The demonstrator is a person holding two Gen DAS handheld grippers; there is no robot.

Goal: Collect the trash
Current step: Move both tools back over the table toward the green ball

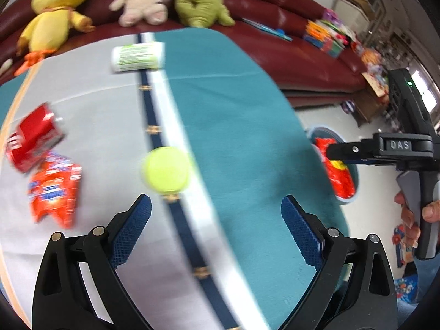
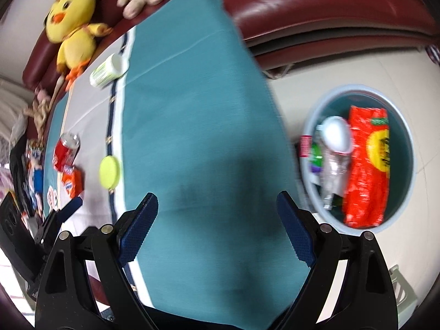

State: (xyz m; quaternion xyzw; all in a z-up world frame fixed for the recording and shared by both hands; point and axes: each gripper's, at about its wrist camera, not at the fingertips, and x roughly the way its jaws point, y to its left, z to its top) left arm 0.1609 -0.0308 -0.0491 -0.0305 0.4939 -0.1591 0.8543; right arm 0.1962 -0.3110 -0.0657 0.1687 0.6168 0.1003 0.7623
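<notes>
My left gripper (image 1: 216,203) is open and empty above the cloth-covered table, just short of a yellow tennis ball (image 1: 166,170). A red soda can (image 1: 31,140) and an orange snack wrapper (image 1: 55,192) lie to its left, and a white-green bottle (image 1: 136,56) lies farther back. My right gripper (image 2: 217,200) is open and empty over the teal cloth (image 2: 198,126). To its right a round bin (image 2: 404,126) on the floor holds a red-orange bag (image 2: 365,170), a clear plastic bottle (image 2: 334,170) and other wrappers. The can (image 2: 66,151), wrapper (image 2: 73,183), ball (image 2: 109,172) and white-green bottle (image 2: 108,70) show at the left.
A dark red sofa (image 1: 288,27) behind the table carries a yellow duck toy (image 1: 55,13), a cream plush (image 1: 143,5) and a green plush (image 1: 200,0). Books and toys (image 1: 330,35) lie on its right end. The right gripper's body (image 1: 407,143) hangs over the bin (image 1: 352,192).
</notes>
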